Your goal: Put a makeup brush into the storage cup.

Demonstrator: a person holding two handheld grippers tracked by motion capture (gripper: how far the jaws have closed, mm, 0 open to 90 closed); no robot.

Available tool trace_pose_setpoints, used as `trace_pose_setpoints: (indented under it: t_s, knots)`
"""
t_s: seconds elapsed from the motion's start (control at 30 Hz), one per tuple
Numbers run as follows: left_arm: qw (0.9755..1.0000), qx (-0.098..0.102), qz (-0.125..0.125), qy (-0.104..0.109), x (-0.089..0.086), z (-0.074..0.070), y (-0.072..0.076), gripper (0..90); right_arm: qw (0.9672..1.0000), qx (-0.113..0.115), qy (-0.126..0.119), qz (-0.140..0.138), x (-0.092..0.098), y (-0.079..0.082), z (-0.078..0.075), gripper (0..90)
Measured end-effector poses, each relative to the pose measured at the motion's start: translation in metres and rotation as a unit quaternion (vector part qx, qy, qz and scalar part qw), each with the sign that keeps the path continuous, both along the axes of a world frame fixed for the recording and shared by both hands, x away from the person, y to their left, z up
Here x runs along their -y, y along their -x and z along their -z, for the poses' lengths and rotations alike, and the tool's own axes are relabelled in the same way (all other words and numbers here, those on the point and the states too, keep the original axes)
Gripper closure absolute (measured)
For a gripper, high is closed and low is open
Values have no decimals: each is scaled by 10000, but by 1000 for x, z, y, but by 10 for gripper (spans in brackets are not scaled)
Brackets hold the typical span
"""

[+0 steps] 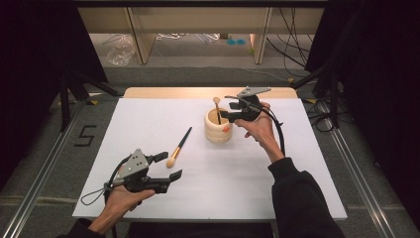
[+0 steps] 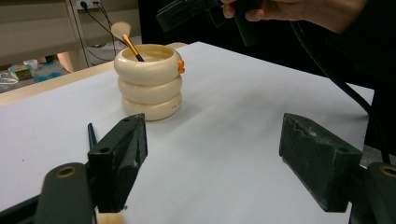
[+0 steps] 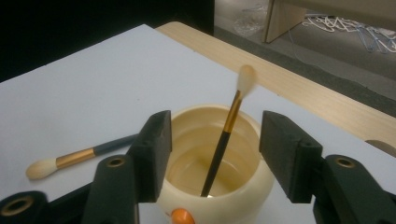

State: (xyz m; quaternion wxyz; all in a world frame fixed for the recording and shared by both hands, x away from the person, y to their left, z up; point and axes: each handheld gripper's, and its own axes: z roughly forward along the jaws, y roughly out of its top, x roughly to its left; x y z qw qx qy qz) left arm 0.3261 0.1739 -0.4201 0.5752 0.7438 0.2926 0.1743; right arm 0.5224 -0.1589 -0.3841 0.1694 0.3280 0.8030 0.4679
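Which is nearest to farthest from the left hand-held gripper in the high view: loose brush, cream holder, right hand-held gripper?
From the left hand-held gripper:
1. Loose black-handled makeup brush with gold ferrule, lying just ahead of its jaws.
2. Cream ribbed ring-stacked holder, mid-table, a brush standing inside.
3. Right hand-held gripper, above the holder's far side.

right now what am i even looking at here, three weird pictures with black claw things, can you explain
A person sits at a white table holding a hand-held gripper in each hand: two black jaws that squeeze like tongs. No robot arm is involved.

The high view looks down from above the person. The other two pictures come from small cameras riding on each gripper, looking out between its jaws.

On the table stands a cream ringed pot with one makeup brush leaning inside it, bristles up. A second makeup brush lies flat on the table, left of the pot.

The right gripper hovers at the pot's rim, jaws apart on either side of the standing brush without pressing on it. The left gripper rests low near the lying brush, jaws open, holding nothing.
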Motion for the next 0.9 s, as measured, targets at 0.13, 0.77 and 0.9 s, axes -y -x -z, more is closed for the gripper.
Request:
trace_pose_setpoints:
  t_s: [0.13,0.77,0.9]
  knots:
    - [10000,-22,-18,18,0,0,0,237,10000,52,40,54,5,5,-1,372]
    - [9999,-26,-151,11,-5,1,-6,235,9993,245,54,277,21,34,-10,199]
    - [9998,-42,-193,15,-6,1,-8,234,9992,252,79,294,24,40,-9,196]
